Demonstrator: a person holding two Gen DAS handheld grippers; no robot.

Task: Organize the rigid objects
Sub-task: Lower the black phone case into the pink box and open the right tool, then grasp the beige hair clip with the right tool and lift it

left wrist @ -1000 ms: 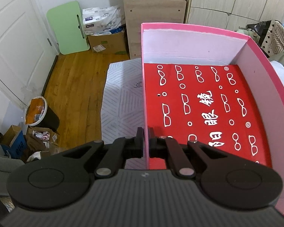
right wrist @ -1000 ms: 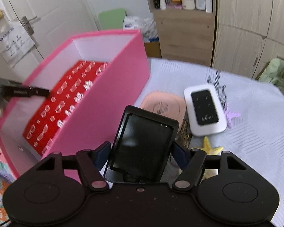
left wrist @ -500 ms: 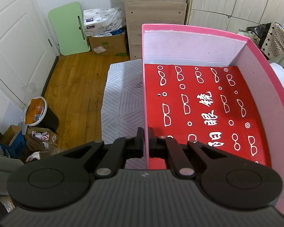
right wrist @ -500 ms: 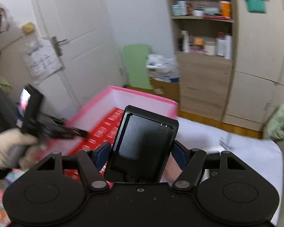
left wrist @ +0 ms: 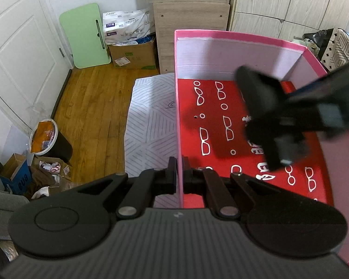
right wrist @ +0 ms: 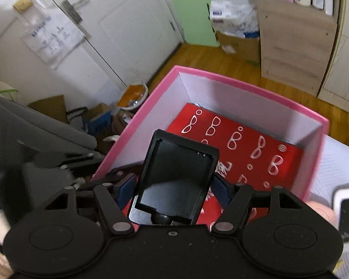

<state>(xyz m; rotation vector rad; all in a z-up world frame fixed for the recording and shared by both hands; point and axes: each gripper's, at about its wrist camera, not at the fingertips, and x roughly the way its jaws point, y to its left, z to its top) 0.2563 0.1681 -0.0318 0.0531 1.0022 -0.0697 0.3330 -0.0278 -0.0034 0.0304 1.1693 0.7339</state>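
A pink box (left wrist: 244, 36) with white inner walls and a red glasses-print lining stands on the table. My left gripper (left wrist: 179, 177) is shut on the box's left wall near its front corner. My right gripper (right wrist: 173, 186) is shut on a flat black rectangular case (right wrist: 176, 179) and holds it over the box's open top (right wrist: 251, 86). In the left wrist view the right gripper (left wrist: 288, 121) appears blurred, hanging above the red lining.
A white device with a black face (right wrist: 346, 216) and a peach round object (right wrist: 318, 211) lie on the striped tablecloth (left wrist: 151, 118) right of the box. Beyond the table are a wooden floor, a bin (left wrist: 46, 139), cardboard boxes and a wooden cabinet (left wrist: 190, 25).
My right gripper has carried the black case from beside the box up and over it, now above the red lining. My left gripper has kept its hold on the box wall.
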